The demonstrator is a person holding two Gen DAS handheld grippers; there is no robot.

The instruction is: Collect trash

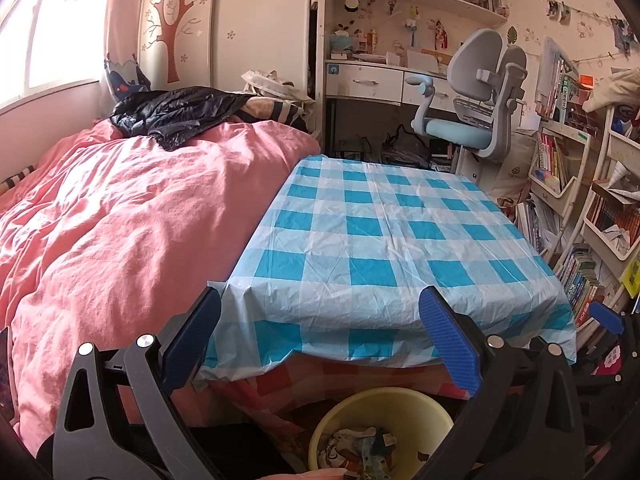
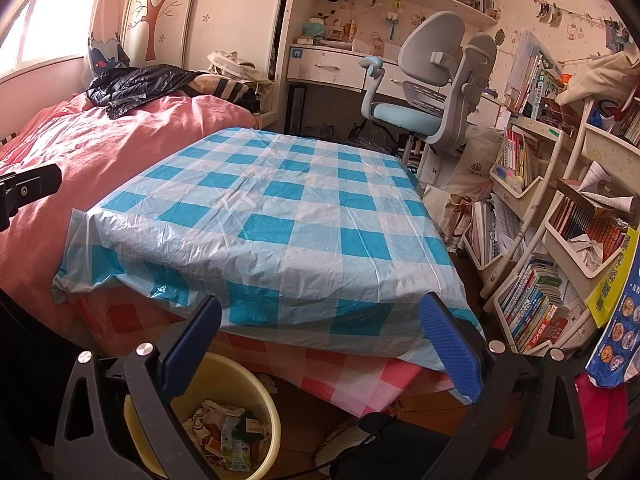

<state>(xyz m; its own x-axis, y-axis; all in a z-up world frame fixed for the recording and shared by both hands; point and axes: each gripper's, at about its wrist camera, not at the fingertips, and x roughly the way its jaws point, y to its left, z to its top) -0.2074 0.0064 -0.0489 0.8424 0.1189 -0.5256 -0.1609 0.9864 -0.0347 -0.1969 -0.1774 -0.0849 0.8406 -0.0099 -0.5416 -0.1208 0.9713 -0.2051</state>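
A yellow bin (image 1: 400, 404) stands on the floor below the table's near edge, holding crumpled wrappers and paper (image 1: 360, 452). It also shows in the right wrist view (image 2: 256, 396) with its trash (image 2: 228, 436). My left gripper (image 1: 320, 340) is open and empty, above the bin at the table's front edge. My right gripper (image 2: 320, 340) is open and empty, to the right of the bin. The table with its blue checked cloth (image 1: 380, 240) bears no objects; it also shows in the right wrist view (image 2: 280, 220).
A bed with a pink duvet (image 1: 120, 220) adjoins the table's left side, with a black bag (image 1: 176, 112) at its far end. A grey desk chair (image 1: 476, 92) stands behind the table. Book racks (image 2: 560, 240) crowd the right side.
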